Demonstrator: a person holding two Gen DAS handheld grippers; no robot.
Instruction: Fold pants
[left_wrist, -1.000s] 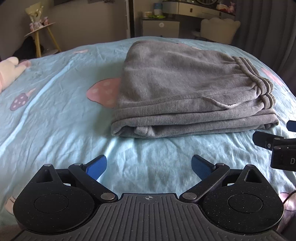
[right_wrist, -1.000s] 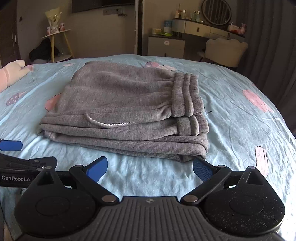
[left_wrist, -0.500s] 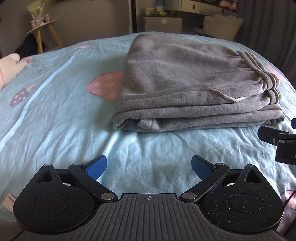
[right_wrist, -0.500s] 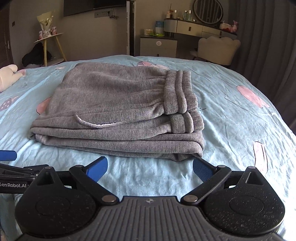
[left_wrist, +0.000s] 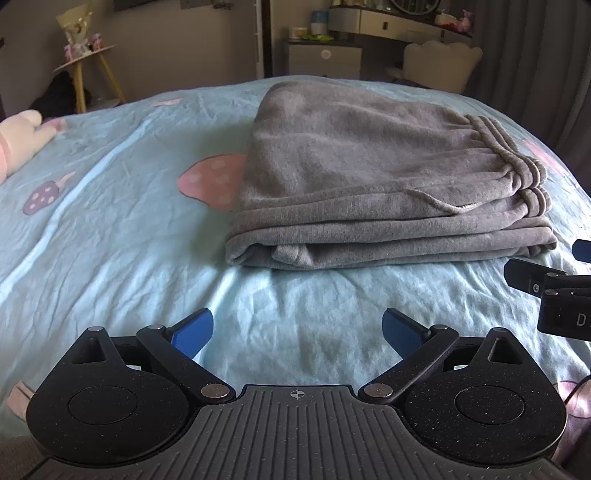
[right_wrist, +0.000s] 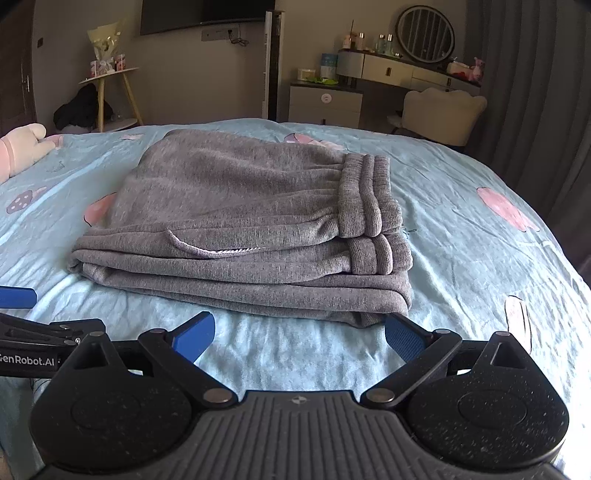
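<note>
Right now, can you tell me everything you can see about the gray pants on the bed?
The pants are gray and look like soft, fuzzy sweatpants knit. They are folded into a flat, layered stack lying on the blue bedsheet, partly covering a pink mushroom print. The ribbed, gathered waistband sits on the stack's right side, doubled over itself. A pocket opening with pale stitching shows along the near side. The rounded fold is on the left end. Neither tool touches them; only the sheet does.

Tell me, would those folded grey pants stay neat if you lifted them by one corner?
Probably not. The pants look like soft knit stacked in loose layers, so they would likely droop and unfold. They seem thick, so fairly heavy for cloth. Pushed, they would likely bunch on the wrinkled sheet.
</note>
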